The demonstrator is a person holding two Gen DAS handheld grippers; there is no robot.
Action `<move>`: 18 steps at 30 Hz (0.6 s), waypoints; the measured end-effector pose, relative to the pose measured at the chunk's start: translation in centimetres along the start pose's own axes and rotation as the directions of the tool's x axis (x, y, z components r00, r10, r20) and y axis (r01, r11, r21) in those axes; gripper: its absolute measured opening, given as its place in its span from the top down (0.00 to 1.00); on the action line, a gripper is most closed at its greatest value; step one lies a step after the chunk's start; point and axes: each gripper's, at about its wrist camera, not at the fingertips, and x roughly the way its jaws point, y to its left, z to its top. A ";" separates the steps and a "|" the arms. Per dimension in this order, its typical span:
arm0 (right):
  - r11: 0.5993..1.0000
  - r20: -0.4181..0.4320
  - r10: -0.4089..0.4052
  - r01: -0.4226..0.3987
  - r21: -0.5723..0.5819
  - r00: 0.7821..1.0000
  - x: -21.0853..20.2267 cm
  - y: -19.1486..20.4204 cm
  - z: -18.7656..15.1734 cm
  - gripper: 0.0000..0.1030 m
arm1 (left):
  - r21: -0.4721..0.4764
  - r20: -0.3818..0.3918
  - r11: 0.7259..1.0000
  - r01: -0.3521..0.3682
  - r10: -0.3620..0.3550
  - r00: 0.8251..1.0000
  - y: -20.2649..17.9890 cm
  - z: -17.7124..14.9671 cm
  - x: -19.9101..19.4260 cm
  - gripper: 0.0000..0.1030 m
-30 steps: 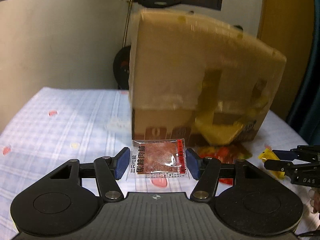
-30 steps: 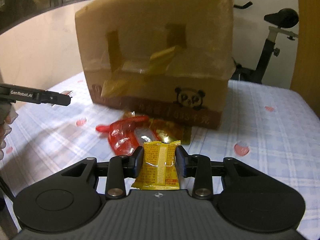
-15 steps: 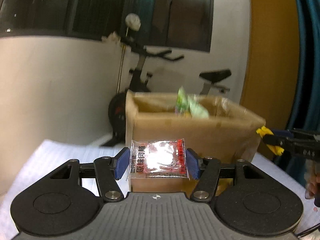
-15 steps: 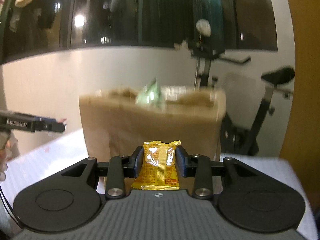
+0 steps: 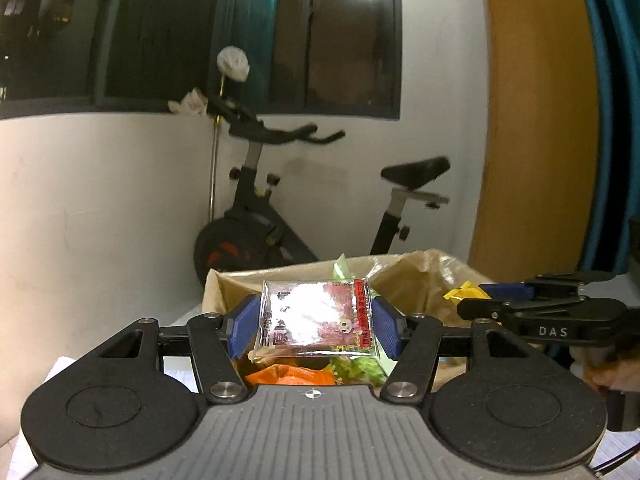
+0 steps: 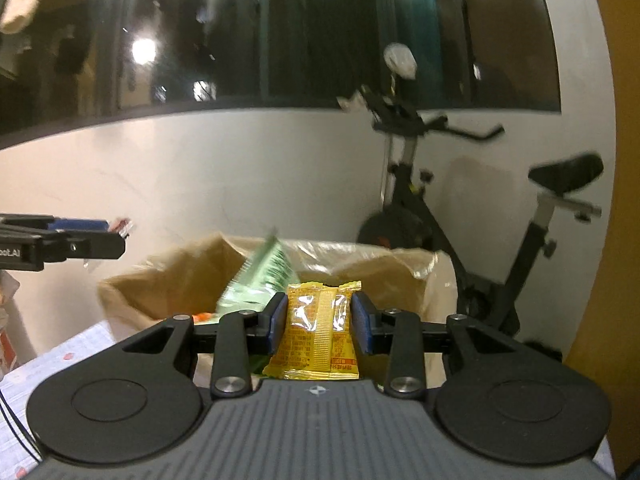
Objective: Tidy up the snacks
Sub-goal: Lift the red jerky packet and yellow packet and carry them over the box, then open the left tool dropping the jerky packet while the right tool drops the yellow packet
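Note:
My left gripper (image 5: 314, 322) is shut on a clear packet with red meat jerky (image 5: 316, 320), held above the open top of a cardboard box (image 5: 416, 280). My right gripper (image 6: 319, 322) is shut on a yellow snack packet (image 6: 318, 332), also held over the open box (image 6: 160, 280). Inside the box lie a green packet (image 6: 264, 272) and orange and green packets (image 5: 296, 374). The right gripper shows at the right of the left wrist view (image 5: 532, 312), and the left gripper shows at the left of the right wrist view (image 6: 60, 240).
A black exercise bike (image 5: 280, 216) stands behind the box against the white wall, also in the right wrist view (image 6: 460, 220). A checked cloth (image 6: 60, 356) covers the surface under the box. A dark window (image 5: 200, 32) runs above.
Both grippers have risen from the cloth, where they faced the box's side, to above its open top. Each keeps hold of its packet.

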 end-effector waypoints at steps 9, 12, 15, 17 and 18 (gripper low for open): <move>0.997 -0.104 -0.077 0.074 -0.028 0.992 2.6 -0.1 -0.8 0.62 | -0.008 -0.119 1.000 -0.016 0.015 0.993 0.7 -0.8 4.1 0.33; 0.994 -0.112 -0.104 0.101 -0.031 0.988 2.7 -0.1 -1.0 0.60 | 0.006 -0.126 1.000 -0.010 0.011 0.992 0.6 -1.1 4.3 0.28; 0.994 -0.108 -0.107 0.105 -0.018 0.988 2.4 -0.2 -1.0 0.49 | 0.013 -0.121 1.000 -0.013 0.014 0.993 0.8 -1.1 4.0 0.27; 0.994 -0.094 -0.108 0.108 -0.009 0.990 2.1 -0.1 -0.8 0.43 | 0.007 -0.108 1.000 -0.013 0.013 0.994 1.0 -1.0 3.4 0.27; 0.995 -0.086 -0.102 0.102 -0.003 0.991 1.8 -0.1 -0.8 0.39 | 0.004 -0.103 1.000 -0.015 0.016 0.995 1.0 -0.9 3.2 0.26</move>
